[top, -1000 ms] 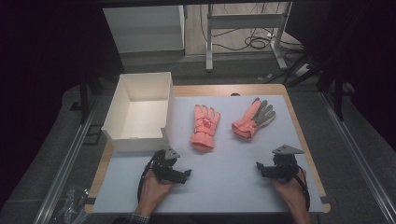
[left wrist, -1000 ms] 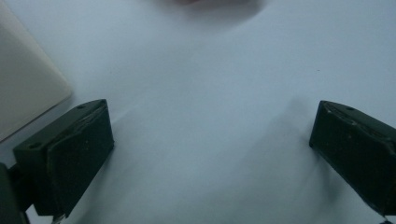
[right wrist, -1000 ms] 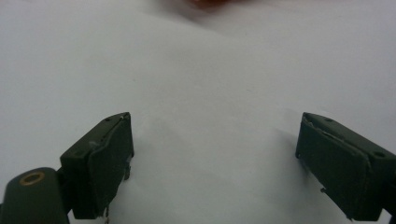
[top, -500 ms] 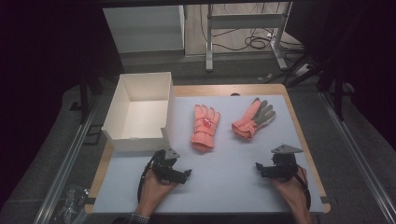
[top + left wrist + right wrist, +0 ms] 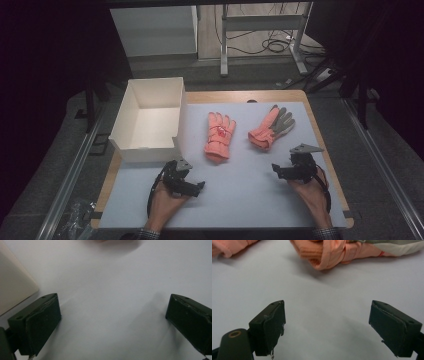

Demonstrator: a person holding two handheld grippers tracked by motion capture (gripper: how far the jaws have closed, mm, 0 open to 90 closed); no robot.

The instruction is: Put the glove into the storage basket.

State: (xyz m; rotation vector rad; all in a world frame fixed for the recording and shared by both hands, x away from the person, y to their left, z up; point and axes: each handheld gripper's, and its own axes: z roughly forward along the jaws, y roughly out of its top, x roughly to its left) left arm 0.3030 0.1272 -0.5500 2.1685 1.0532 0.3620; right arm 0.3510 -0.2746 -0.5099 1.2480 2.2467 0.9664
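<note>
Resting low on the near desk, the left gripper and right gripper have not shifted — both gape wide, empty. Two pink gloves lie untouched mid-desk, right of the white box — nothing begun.

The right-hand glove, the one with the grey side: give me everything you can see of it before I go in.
The right-hand glove is salmon pink, padded, winter type, with a grey palm and fingers. It lies flat on the pale mat, palm up, tilted, fingers pointing away and to the right, ribbed knit cuff toward the right gripper. In the right gripper view the cuff is bunched and folded. Nothing touches it but the mat; the other glove lies apart, to its left.
</note>
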